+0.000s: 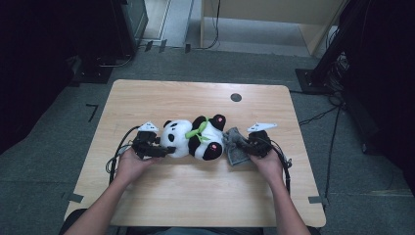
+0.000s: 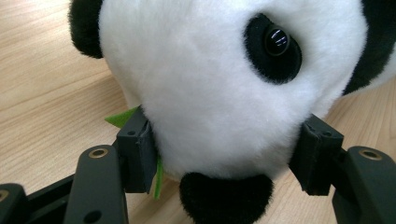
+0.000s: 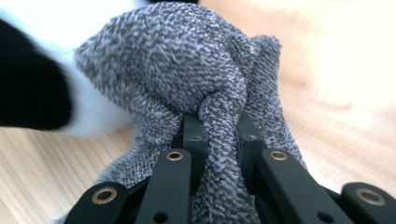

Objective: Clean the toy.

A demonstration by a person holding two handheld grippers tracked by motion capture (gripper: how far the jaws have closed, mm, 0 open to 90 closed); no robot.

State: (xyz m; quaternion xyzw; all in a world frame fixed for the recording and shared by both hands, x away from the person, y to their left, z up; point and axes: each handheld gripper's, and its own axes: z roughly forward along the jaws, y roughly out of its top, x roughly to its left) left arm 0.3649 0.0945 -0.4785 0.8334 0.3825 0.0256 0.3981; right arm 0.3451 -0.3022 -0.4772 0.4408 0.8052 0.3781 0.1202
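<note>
Tongs on the left [image 2: 224,154] clamp the plush panda's head [image 2: 219,88] at mid-surface [image 1: 147,196]; the right tongs [image 3: 223,135] pinch a fold of grey knit cloth [image 3: 187,74] beside its legs. Soft fur could slip free, or the thin fold could pull out under a tug.

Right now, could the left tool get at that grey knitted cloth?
Probably not. The left tool is clamped on the panda's head, and the panda's body lies between it and the grey cloth, which the right tool already pinches.
</note>
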